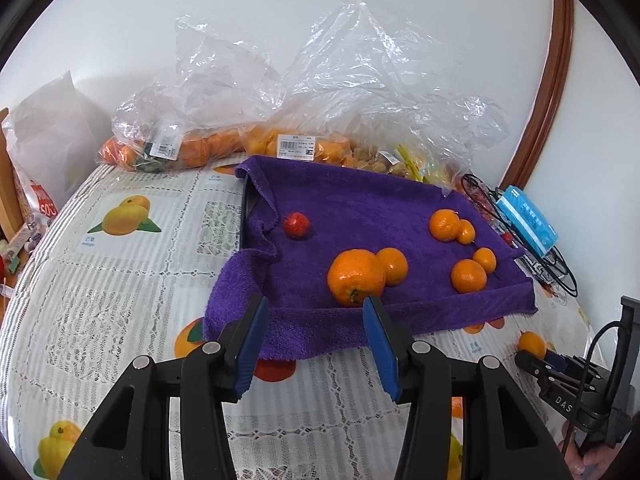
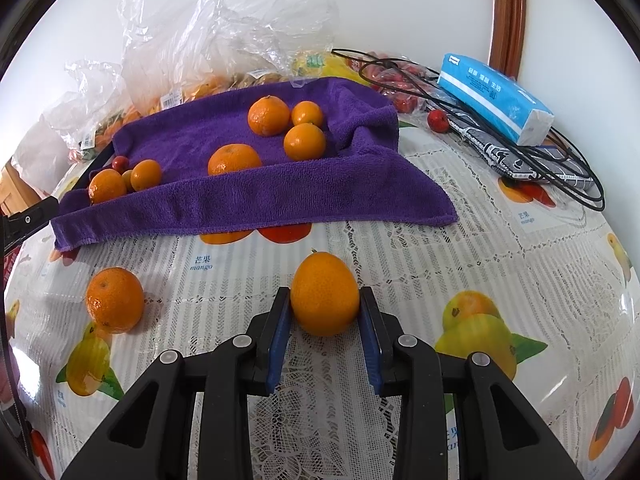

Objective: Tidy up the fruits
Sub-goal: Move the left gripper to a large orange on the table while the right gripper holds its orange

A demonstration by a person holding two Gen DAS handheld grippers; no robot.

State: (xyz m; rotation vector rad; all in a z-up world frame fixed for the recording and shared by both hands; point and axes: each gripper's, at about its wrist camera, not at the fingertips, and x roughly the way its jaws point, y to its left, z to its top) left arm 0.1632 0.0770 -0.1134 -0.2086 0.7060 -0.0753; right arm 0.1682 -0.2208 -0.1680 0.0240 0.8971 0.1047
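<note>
Orange mandarin (image 2: pixel 325 294): sits between the blue pads of the right claw (image 2: pixel 325 312), gripped or nearly so, resting on the surface just short of the towel's near edge, stem end pointing away. Purple towel (image 2: pixel 248 196): draped over a tray straight ahead of that claw; holds several mandarins and one small red fruit (image 1: pixel 296 224). Loose mandarin (image 2: pixel 115 299): on the surface nearby, outside the towel. Left claw (image 1: pixel 316 336): open, empty, at the towel's near edge, facing the largest mandarin (image 1: pixel 356 277).

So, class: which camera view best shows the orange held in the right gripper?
Right wrist view: the orange sits large between the right gripper pads. Left wrist view shows it small at the far right edge.
</note>
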